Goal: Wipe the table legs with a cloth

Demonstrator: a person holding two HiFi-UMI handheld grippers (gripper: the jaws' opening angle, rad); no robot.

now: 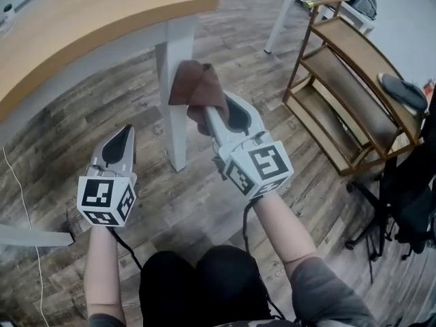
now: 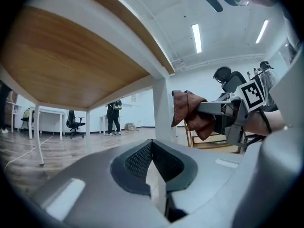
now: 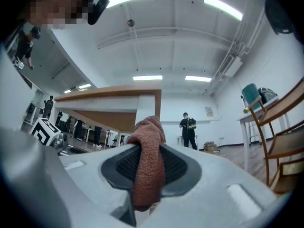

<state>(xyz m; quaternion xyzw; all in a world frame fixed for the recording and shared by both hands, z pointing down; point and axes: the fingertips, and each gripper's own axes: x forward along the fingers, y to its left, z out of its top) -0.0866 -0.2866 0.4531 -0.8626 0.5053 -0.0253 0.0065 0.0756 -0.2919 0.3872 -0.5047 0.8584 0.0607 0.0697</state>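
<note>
- Beneath the corner of the wooden tabletop (image 1: 82,12), the right claw (image 1: 216,114) is clamping a brown cloth (image 1: 197,87). The bunched end is sticking out past the tips, so fabric rather than plastic is meeting the white table leg (image 1: 177,135).
- The cloth is lying against the leg's upper part, just below the tabletop. It appears to be touching, which would suit a downward wipe from the top.
- The left claw (image 1: 125,138) is hanging empty with its jaws closed together. It is sitting low and left of the leg, apart from it, probably so as not to be in the way.
- The leg is standing on a wood-plank floor (image 1: 225,46). A wooden shelf rack (image 1: 347,94) is standing to the right, and a person (image 3: 189,129) is standing far off in the bright white room.
</note>
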